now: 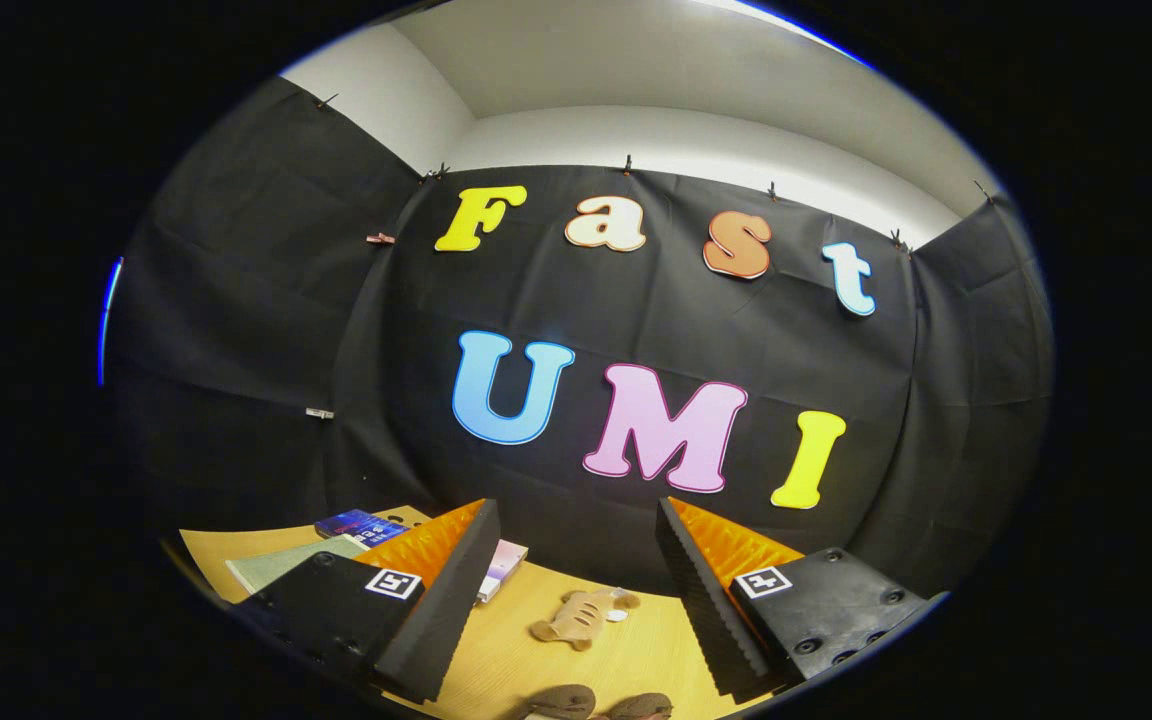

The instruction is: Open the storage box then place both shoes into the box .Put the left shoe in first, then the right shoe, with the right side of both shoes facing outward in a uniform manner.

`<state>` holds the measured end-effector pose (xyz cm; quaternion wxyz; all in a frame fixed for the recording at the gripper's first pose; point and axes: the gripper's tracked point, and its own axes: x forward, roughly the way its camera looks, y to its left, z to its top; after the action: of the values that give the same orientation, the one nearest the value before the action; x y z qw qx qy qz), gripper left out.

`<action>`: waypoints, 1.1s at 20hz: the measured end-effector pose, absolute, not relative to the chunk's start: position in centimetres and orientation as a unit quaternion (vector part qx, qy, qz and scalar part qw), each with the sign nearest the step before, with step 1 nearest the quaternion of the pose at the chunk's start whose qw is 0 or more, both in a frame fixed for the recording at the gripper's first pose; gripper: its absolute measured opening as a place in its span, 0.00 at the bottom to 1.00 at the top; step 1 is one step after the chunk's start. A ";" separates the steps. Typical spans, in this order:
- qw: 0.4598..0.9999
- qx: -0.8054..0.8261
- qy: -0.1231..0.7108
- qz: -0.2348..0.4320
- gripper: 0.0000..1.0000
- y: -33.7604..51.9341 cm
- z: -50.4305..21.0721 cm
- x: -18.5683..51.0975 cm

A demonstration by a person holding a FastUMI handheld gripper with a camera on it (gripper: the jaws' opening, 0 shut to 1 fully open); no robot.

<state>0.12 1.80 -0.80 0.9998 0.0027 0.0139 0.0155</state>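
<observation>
Spread fingers (576, 600) above tan shoe (581, 617)

The table (536, 650) looks like light wood with a smooth, soft shine and thin grain lines. The booth wall (266, 330) is black cloth, matt, with folds and creases in it. Above the cloth, the room wall (696, 130) looks painted and smooth.

The gripper (576, 590) is wide open with nothing between its fingers. The fingers' (446, 600) inner pads look like matt foam with little ridges, rough like a saw edge. The blocks behind them look like hard matt plastic with screws.

The small tan toy (576, 617) between the fingers looks soft, like cloth or plush. The two brown shoes (596, 704) nearest the camera look like dull, fuzzy cloth. The books (356, 540) beyond the left-side finger have smooth paper covers; one is a bit shiny.
</observation>
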 end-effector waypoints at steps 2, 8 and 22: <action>0.999 0.007 0.026 0.021 0.98 2.1 -1.4 0.2; 0.985 0.074 0.118 0.098 0.98 5.6 -6.2 1.1; 0.674 0.523 0.392 0.344 0.98 18.6 -22.6 0.4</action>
<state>0.38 18.57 -22.57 0.6742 0.5232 0.3918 0.3440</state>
